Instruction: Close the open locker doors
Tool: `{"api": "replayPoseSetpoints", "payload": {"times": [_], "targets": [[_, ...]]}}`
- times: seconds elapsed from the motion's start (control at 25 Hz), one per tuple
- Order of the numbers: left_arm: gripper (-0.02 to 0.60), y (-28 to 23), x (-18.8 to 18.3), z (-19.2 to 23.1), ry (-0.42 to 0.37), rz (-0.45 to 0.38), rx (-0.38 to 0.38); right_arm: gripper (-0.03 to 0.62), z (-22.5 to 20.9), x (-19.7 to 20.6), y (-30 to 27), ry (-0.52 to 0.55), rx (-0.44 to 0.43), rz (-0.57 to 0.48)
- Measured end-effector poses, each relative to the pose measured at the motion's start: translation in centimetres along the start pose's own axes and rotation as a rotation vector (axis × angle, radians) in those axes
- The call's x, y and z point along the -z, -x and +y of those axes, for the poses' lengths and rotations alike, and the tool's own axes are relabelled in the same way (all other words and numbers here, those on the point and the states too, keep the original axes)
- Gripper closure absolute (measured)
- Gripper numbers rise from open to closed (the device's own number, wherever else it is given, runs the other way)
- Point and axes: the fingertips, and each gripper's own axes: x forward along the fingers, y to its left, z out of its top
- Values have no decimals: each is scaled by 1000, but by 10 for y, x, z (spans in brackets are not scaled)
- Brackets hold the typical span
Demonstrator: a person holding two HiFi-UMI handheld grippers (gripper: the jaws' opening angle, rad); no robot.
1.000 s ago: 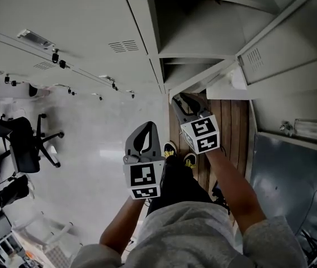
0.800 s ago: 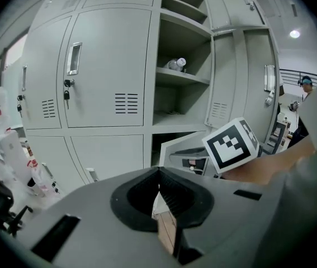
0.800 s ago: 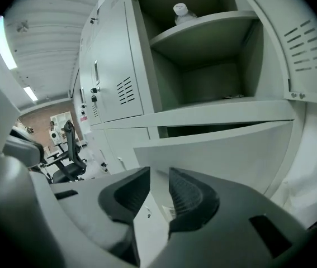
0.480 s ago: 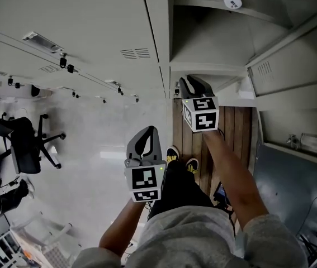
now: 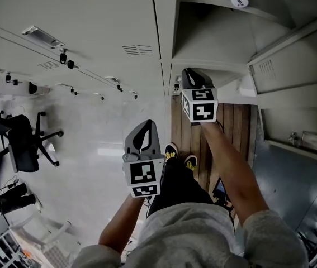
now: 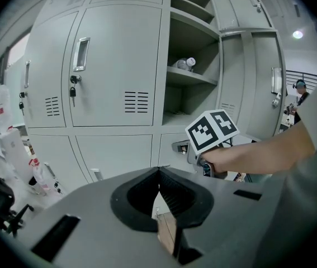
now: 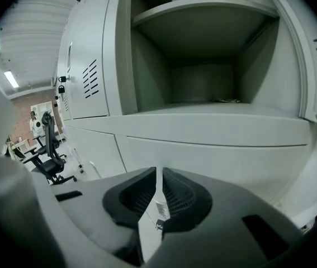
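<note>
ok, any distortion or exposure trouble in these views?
Head view: dim, flat; the open locker is shadowed inside. Left gripper view: heavy fisheye, black corners, ceiling lamp glares upper right. Right gripper view: same fisheye, the shelf bows.

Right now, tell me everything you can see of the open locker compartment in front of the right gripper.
The open locker is pale grey painted metal, one compartment in a bank of shut ones. Its door, with vent slots, stands swung out to the right. A shelf splits the inside, and a clear bottle rests on that shelf. The right gripper, jaws closing on nothing, points at its lower front edge and looks apart from it.
</note>
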Motion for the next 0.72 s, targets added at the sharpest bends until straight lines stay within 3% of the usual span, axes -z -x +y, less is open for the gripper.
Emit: {"api": "replayPoseSetpoints", "payload": {"times": [0.32, 0.48, 0.72], "targets": [[572, 10, -7, -16, -25, -18, 27, 540, 10, -11, 67, 56, -61, -36], [572, 28, -17, -32, -41, -47, 39, 540, 19, -27, 137, 133, -100, -109], [572, 74, -35, -84, -76, -97, 89, 540, 18, -38, 263, 166, -111, -226]]}}
